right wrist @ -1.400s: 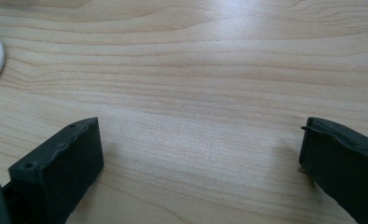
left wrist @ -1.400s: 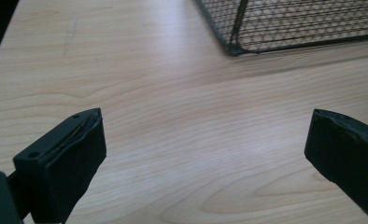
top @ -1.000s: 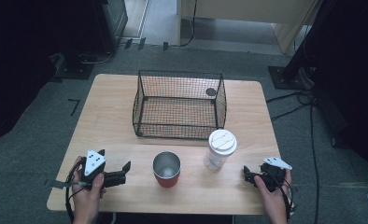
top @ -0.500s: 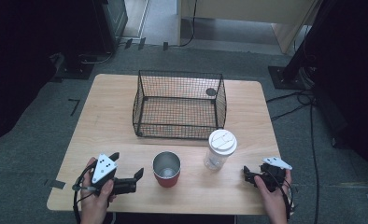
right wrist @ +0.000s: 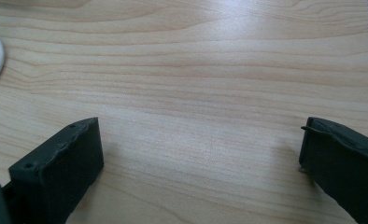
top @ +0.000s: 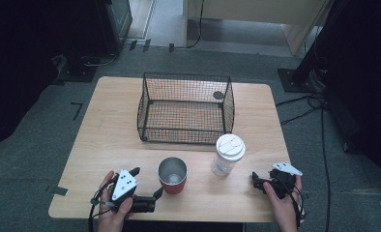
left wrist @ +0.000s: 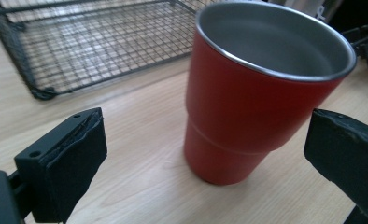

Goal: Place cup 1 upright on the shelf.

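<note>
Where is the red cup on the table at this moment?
In the high view, the red cup stands upright near the table's front edge, left of the white-lidded cup and in front of the wire basket, just right of the left gripper.

Two black handheld grippers, left gripper (top: 146,186) and right gripper (top: 256,180), grey three-cornered top plates with dark dots, black cables, thick black padded jaws with small screw holes
</note>
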The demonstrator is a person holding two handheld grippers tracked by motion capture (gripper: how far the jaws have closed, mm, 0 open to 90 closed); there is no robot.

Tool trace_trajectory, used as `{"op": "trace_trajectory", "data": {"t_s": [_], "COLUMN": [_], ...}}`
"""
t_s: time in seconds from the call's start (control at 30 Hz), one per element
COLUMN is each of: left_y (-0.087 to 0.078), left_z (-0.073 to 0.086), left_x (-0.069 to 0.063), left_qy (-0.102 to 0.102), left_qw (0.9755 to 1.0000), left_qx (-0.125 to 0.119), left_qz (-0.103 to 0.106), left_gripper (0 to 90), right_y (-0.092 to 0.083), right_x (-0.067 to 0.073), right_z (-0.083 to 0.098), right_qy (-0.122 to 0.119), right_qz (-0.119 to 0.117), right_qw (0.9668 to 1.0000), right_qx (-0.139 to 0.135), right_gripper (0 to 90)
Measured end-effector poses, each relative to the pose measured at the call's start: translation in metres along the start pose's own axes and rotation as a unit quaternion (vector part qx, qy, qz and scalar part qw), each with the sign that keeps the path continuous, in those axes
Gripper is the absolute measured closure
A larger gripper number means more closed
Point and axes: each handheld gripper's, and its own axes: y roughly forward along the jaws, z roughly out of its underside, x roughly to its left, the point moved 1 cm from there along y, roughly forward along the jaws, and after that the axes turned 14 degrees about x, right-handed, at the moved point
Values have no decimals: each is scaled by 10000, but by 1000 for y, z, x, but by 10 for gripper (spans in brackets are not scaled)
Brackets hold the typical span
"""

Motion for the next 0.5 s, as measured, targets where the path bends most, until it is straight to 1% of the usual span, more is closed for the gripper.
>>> {"op": "trace_trajectory", "data": {"t_s": [0.07, 0.1, 0.23, 0.33, 0.37, 0.5], "left_y": [8, 8, 17, 22, 25, 27], "left_z": [-1, -1, -1, -3, -4, -8], "left_x": [-4, -4, -7, -11, -15, -19], "left_qy": [11, 11, 14, 15, 6, 38], "left_qw": [10000, 10000, 9999, 9999, 9999, 9999], "left_qx": [68, 68, 67, 70, 110, 73], "left_qz": [0, 0, 87, 75, 75, 104], "left_gripper": [0, 0, 0, 0, 0, 0], "right_y": [0, 0, 0, 0, 0, 0], "right_x": [0, 0, 0, 0, 0, 0], "right_z": [0, 0, 0, 0, 0, 0], "right_qy": [1, 1, -1, -5, -5, -5], "right_qz": [0, 0, -1, 0, 1, 0], "right_qw": [10000, 10000, 10000, 10000, 10000, 10000], "right_qx": [-1, -1, 1, -1, -1, -1], "right_gripper": [0, 0, 0, 0, 0, 0]}}
